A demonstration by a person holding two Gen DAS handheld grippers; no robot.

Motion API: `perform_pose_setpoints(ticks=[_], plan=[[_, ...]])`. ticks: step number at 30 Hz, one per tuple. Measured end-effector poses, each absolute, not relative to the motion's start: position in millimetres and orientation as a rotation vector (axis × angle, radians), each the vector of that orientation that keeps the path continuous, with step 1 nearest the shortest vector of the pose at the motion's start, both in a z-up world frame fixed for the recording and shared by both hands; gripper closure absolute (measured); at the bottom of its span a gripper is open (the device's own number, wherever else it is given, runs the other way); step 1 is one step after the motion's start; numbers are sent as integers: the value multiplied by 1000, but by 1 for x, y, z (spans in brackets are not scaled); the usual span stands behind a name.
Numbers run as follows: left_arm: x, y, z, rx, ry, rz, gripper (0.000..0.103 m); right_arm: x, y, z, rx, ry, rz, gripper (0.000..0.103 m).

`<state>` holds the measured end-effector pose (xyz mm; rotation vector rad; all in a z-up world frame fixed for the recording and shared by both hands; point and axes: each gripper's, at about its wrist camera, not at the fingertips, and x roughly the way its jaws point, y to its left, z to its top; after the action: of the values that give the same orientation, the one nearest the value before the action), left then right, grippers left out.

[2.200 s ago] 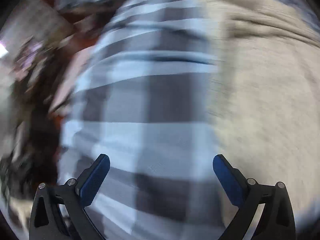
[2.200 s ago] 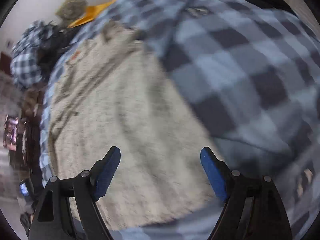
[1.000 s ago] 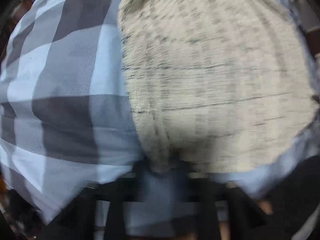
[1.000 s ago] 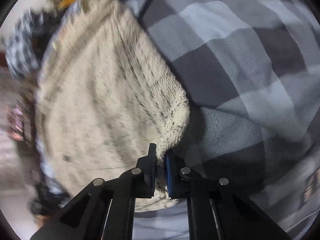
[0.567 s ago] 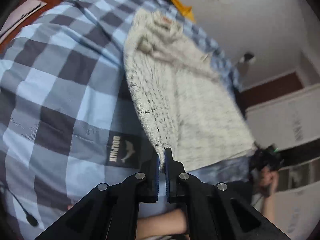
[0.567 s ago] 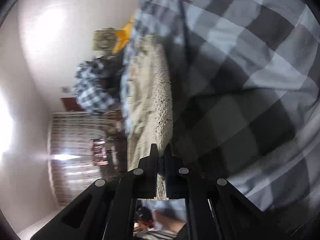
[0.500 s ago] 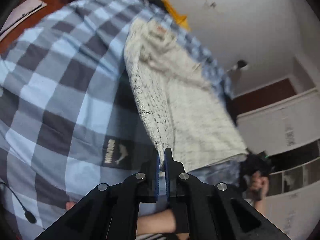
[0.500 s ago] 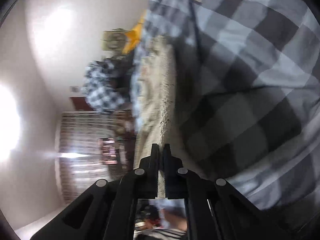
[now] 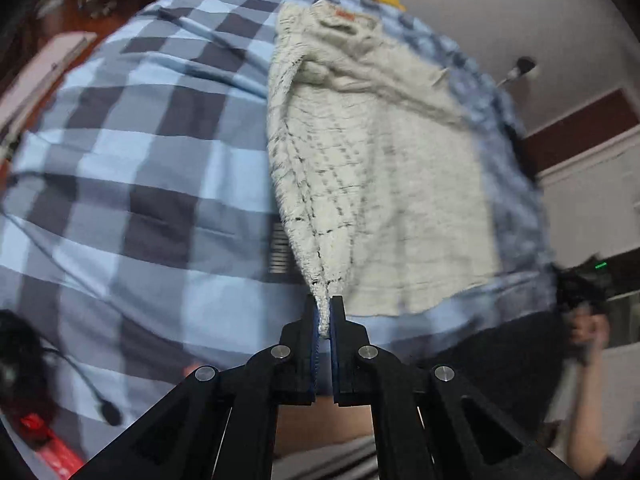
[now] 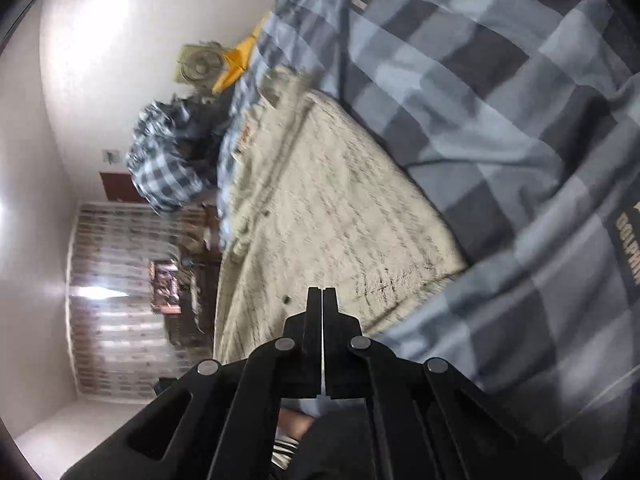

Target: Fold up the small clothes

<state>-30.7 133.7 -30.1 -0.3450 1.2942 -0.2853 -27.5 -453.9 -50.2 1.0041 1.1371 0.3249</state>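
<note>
A cream fuzzy sweater with thin dark check lines (image 9: 384,184) lies on a blue and grey checked bedspread (image 9: 140,152). My left gripper (image 9: 325,312) is shut on the sweater's near corner, which rises in a taut fold from the bed. In the right wrist view the sweater (image 10: 332,216) stretches away from my right gripper (image 10: 322,300), which is shut at its near hem; the jaws look fully together and the pinched cloth is hidden behind them.
A yellow item (image 10: 236,64) and a checked pile of cloth (image 10: 168,160) lie at the bed's far end. A dark cable with a small microphone (image 9: 108,412) lies on the bedspread at lower left. A curtained window (image 10: 120,300) is beyond.
Both grippers closed on the sweater's near corners and lifted them off the bedspread. Over the last half second the sweater's lower edge has been raised and drawn taut.
</note>
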Motion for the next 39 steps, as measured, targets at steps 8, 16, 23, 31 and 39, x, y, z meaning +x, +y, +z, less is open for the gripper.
perform_pose_setpoints(ticks=[8,16,23,31,39], plan=[[-32,135,-37,-288,1291,-259,99,18,-457,-85,745,1400,170,2],[-29,129,-38,-273,1300,-274,99,66,-417,-131,514,1618,279,33],[-22,121,-45,-252,1324,-288,99,78,-372,-147,212,1700,282,84],[-24,145,-15,-480,1182,-405,99,54,-376,-60,654,1406,515,99],[-27,173,73,-639,917,-480,99,-8,-398,14,1165,889,730,99]])
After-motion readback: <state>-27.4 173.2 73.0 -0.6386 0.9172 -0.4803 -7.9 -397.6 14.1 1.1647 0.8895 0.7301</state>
